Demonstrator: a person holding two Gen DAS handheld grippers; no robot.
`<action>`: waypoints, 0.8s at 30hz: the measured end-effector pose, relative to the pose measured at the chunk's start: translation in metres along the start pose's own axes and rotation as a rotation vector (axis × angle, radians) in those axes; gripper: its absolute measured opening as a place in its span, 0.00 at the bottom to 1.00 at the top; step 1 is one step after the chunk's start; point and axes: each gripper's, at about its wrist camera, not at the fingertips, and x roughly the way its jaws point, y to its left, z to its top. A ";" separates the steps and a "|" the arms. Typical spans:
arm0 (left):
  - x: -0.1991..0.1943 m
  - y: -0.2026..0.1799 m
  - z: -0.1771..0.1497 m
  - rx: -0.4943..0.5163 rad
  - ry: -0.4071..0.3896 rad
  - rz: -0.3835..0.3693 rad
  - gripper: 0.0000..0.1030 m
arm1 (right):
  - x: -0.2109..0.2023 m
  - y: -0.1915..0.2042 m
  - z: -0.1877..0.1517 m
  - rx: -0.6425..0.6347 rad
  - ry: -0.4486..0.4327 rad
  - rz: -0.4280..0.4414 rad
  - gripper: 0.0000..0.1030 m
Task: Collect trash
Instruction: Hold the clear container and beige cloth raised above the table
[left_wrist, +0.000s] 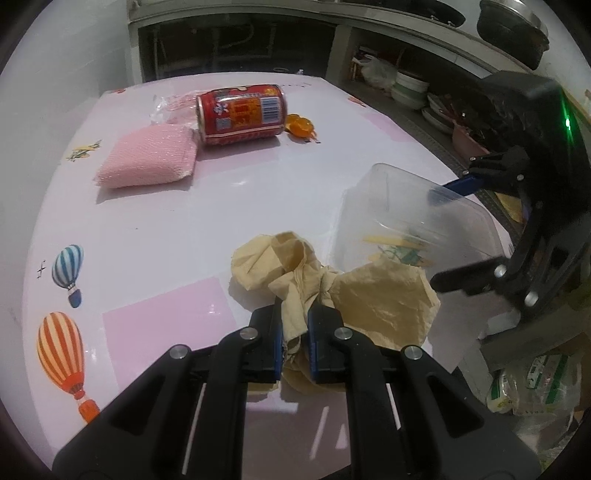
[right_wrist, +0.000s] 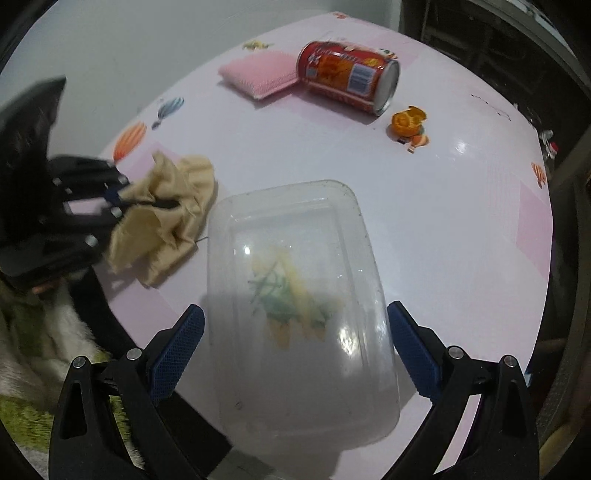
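The left tool (left_wrist: 295, 343) is squeezed shut on a crumpled tan napkin (left_wrist: 332, 288), which lies on the counter (left_wrist: 166, 221) near its front edge. The right tool (right_wrist: 295, 350) has its blue pads (right_wrist: 177, 350) spread wide around a clear plastic box (right_wrist: 295, 295); I cannot tell if they press it. A red can (left_wrist: 240, 114), a pink sponge (left_wrist: 147, 158) and orange peel (left_wrist: 299, 125) lie farther back.
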 end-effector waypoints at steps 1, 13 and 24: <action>0.000 0.001 0.000 -0.001 0.000 0.007 0.08 | 0.002 0.001 0.000 -0.002 0.002 -0.006 0.93; 0.001 0.000 0.007 0.015 -0.009 0.049 0.08 | -0.008 -0.002 -0.019 0.151 -0.074 -0.049 0.84; -0.004 -0.008 0.012 0.038 -0.026 0.078 0.08 | -0.031 -0.025 -0.043 0.367 -0.180 -0.051 0.83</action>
